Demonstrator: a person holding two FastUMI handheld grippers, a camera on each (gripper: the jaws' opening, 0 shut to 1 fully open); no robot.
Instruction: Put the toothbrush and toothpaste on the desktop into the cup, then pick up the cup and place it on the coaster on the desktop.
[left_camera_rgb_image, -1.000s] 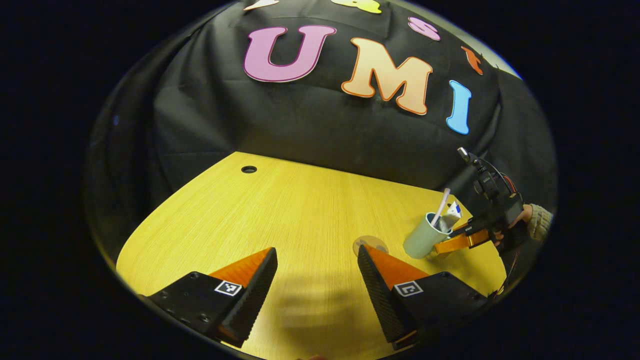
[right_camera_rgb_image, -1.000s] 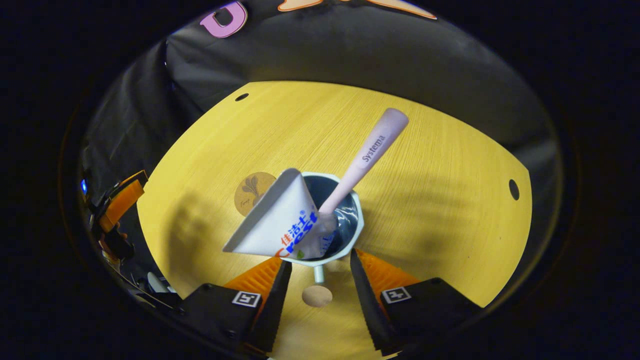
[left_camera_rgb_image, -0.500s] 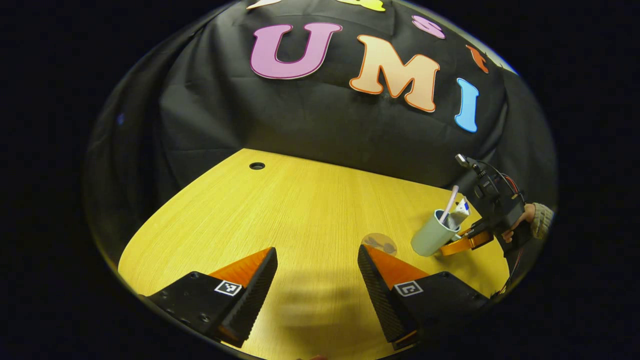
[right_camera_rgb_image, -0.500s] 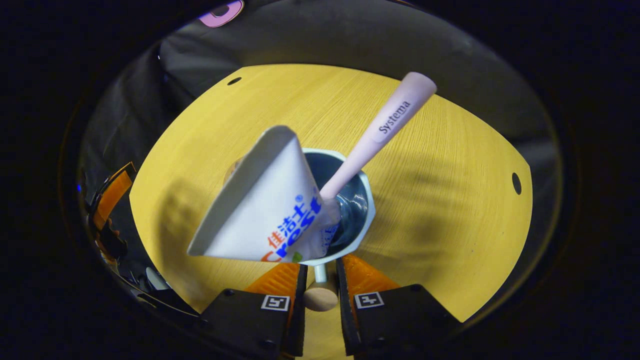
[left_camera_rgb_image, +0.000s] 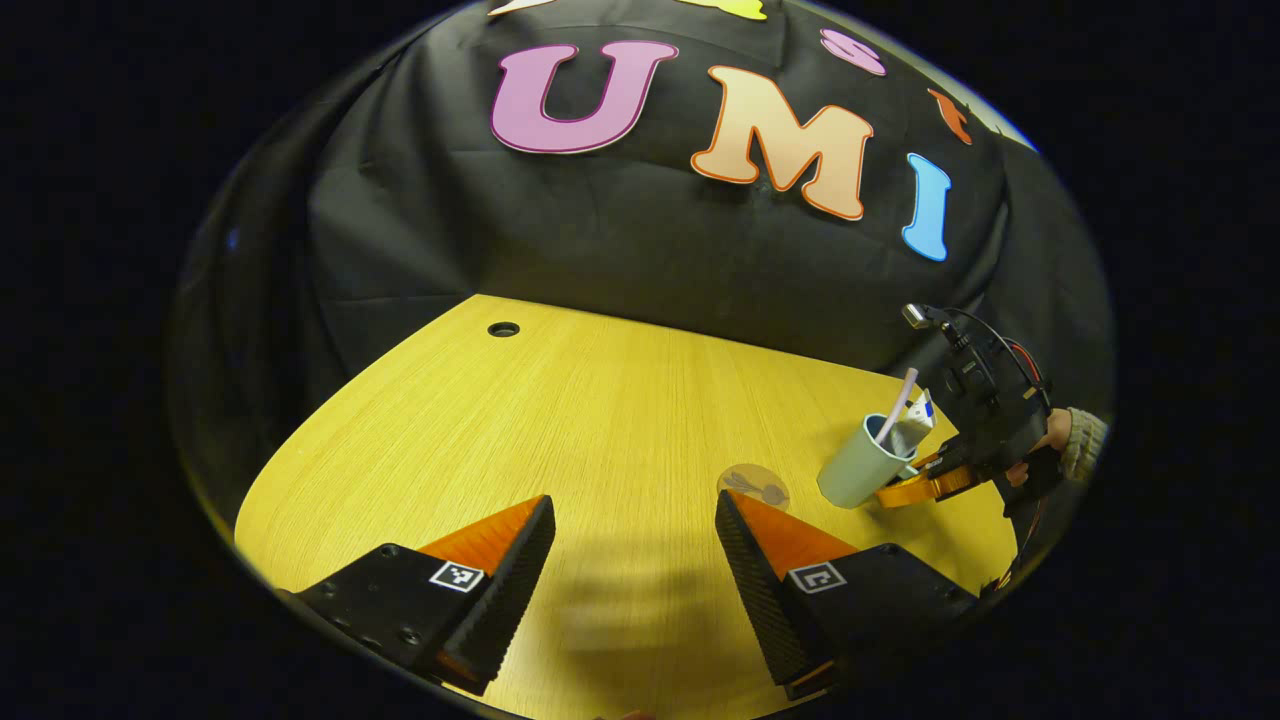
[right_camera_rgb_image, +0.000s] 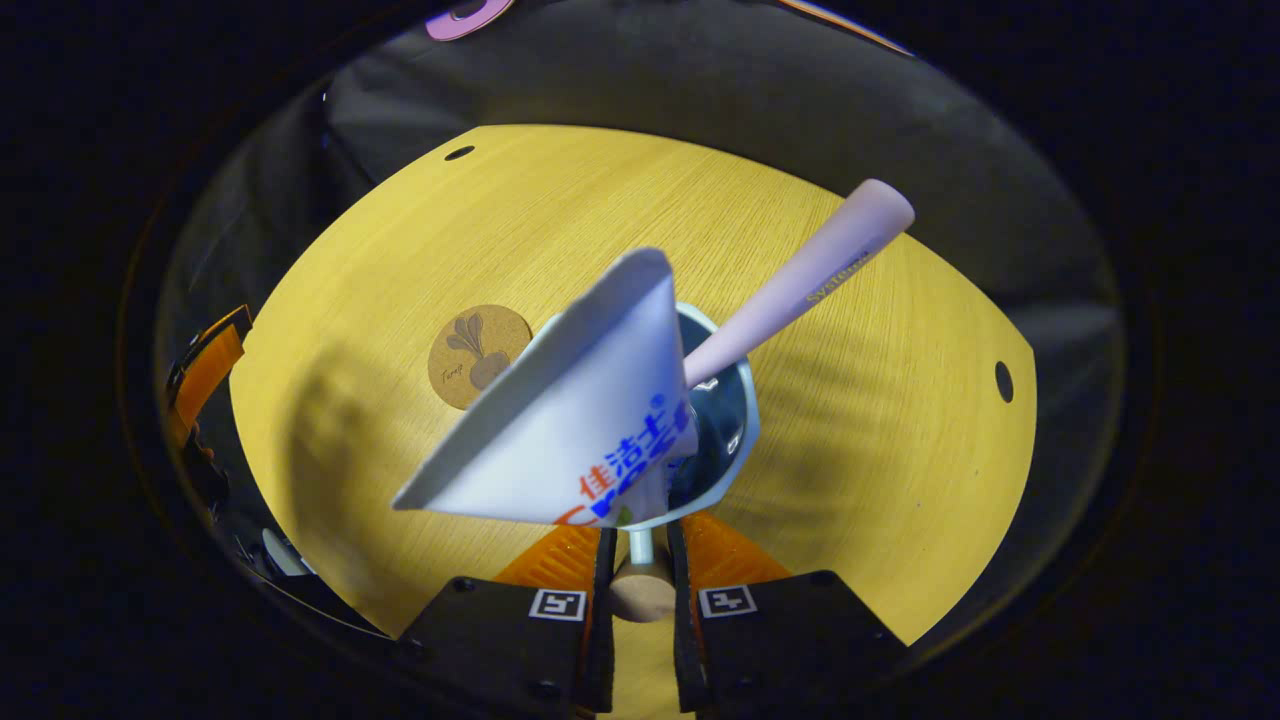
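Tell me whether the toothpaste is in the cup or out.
In. The toothpaste stands in the cup, crimped end sticking out, beside the toothbrush.

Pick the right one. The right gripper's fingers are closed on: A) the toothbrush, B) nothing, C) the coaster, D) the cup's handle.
D: the right gripper has both fingers pressed on the round-ended handle of the cup, which holds the toothbrush and toothpaste.

The desktop (right_camera_rgb_image: 850, 420) looked like matt, fine-grained wood; the coaster (right_camera_rgb_image: 479, 342) like rough cork; the toothpaste tube (right_camera_rgb_image: 575, 430) was smooth, slightly glossy plastic; the toothbrush handle (right_camera_rgb_image: 800, 285) was smooth matt plastic
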